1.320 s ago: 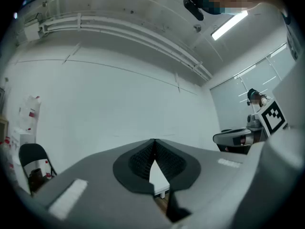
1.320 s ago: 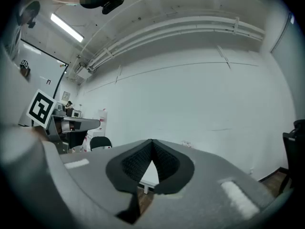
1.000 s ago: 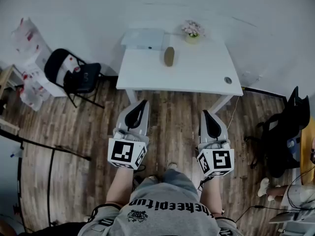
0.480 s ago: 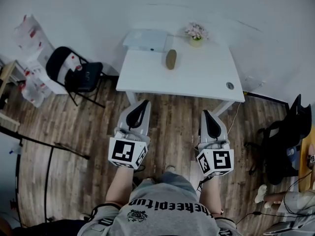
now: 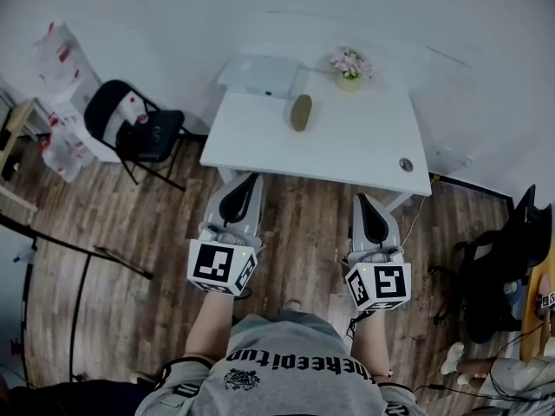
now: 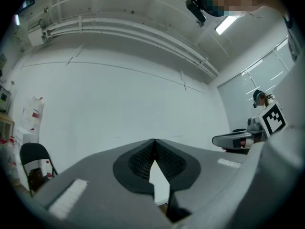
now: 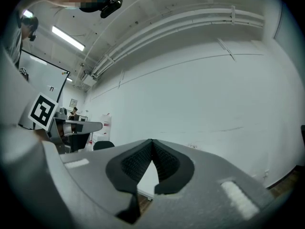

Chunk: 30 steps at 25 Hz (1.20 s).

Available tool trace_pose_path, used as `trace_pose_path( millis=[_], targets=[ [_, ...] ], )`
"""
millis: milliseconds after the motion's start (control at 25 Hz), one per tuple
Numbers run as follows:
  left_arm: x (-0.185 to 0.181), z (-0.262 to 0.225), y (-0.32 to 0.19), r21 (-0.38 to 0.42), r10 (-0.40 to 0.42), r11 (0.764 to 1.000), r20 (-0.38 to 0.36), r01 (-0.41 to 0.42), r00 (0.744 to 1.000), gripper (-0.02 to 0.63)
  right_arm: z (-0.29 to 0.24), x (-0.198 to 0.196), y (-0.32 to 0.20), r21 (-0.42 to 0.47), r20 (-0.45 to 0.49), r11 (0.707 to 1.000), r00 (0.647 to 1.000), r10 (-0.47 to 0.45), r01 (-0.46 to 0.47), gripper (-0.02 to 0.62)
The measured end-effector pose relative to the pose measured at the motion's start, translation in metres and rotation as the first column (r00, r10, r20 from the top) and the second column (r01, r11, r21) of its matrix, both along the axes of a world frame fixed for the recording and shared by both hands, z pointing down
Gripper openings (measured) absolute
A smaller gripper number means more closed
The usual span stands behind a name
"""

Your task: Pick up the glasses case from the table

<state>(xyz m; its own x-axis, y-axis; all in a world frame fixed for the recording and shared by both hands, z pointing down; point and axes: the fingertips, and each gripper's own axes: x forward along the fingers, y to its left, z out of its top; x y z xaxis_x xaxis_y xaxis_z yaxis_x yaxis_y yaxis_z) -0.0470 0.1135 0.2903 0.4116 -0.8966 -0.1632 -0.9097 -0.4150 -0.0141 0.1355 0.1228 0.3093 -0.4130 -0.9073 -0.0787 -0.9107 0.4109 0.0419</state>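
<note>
A tan oval glasses case (image 5: 300, 112) lies near the far edge of a white table (image 5: 347, 154) in the head view. My left gripper (image 5: 247, 180) is held over the wooden floor short of the table's near edge, jaws shut and empty. My right gripper (image 5: 363, 201) is level with it to the right, also shut with nothing in it. In the left gripper view the left gripper (image 6: 153, 141) has its tips touching in front of the white wall; the right gripper view shows the right gripper (image 7: 152, 141) the same way. Neither gripper view shows the case.
A small pot of pink flowers (image 5: 349, 65) and a flat white box (image 5: 258, 75) stand at the table's back. A cable hole (image 5: 405, 165) is at its right. A black folding chair (image 5: 130, 130) stands left of the table; bags (image 5: 499, 250) lie at the right.
The table has slid nearer and lower in the head view as I step towards it. Both grippers keep the same pose and stay shut.
</note>
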Motion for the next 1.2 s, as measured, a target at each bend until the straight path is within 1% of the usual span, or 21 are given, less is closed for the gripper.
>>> trace_pose_path(
  millis=[240,480,640,1200],
  targets=[
    [0.014,0.0,-0.006,0.0,-0.025,1.0,0.009,0.025,1.0,0.02,0.005,0.011,-0.015,-0.007,-0.001,1.0,1.0,-0.029,0.029,0.003],
    [0.013,0.003,-0.026,-0.013,-0.024,1.0,0.006,0.024,1.0,0.02,0.009,0.009,-0.034,-0.015,0.009,0.999,0.999,-0.033,0.033,0.003],
    [0.009,0.007,-0.05,-0.016,-0.004,1.0,0.008,0.004,1.0,0.02,0.01,0.005,-0.055,-0.022,0.011,1.0,1.0,-0.014,0.014,0.003],
    [-0.015,-0.005,-0.155,-0.012,0.091,0.996,0.024,-0.09,0.996,0.02,0.003,-0.021,-0.147,-0.011,0.026,0.996,0.996,0.087,-0.087,0.003]
  ],
)
